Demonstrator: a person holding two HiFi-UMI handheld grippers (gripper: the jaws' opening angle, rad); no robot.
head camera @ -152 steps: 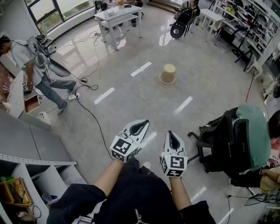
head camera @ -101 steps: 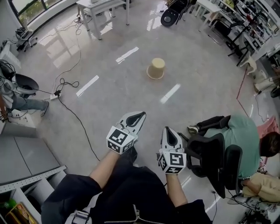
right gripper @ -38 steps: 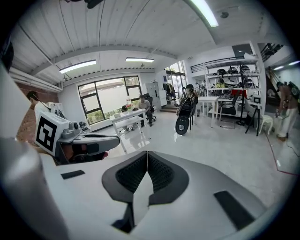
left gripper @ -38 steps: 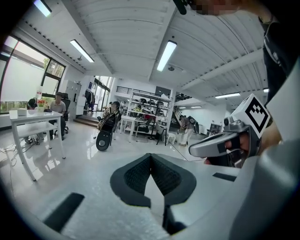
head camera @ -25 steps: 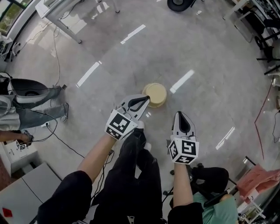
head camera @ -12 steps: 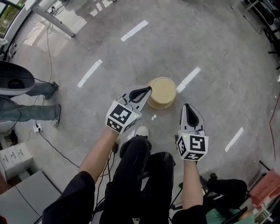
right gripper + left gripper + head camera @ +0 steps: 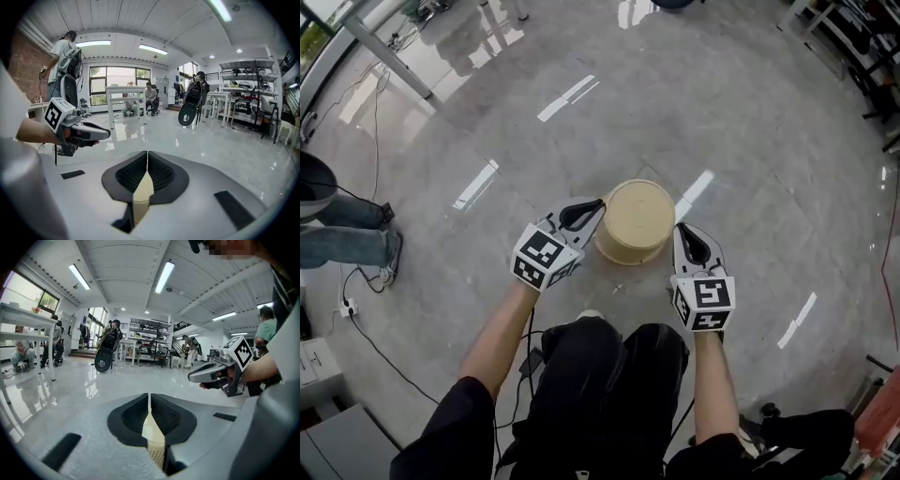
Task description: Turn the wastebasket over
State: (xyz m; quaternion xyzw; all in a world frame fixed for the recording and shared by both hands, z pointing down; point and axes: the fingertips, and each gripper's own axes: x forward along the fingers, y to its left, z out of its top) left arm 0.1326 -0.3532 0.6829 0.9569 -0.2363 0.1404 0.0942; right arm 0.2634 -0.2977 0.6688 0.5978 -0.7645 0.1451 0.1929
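Mid-frame, the wastebasket [image 7: 636, 220] sits bottom-up on the floor [image 7: 750, 169]. The left gripper [image 7: 592, 208] and right gripper [image 7: 682, 232] flank it, jaws together, empty.

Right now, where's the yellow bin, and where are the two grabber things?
wastebasket [image 7: 637, 211]: head view, on the flat face that points up.
left gripper [image 7: 598, 203]: head view, at the tip of its shut jaws.
right gripper [image 7: 681, 229]: head view, at the tip of its shut jaws.
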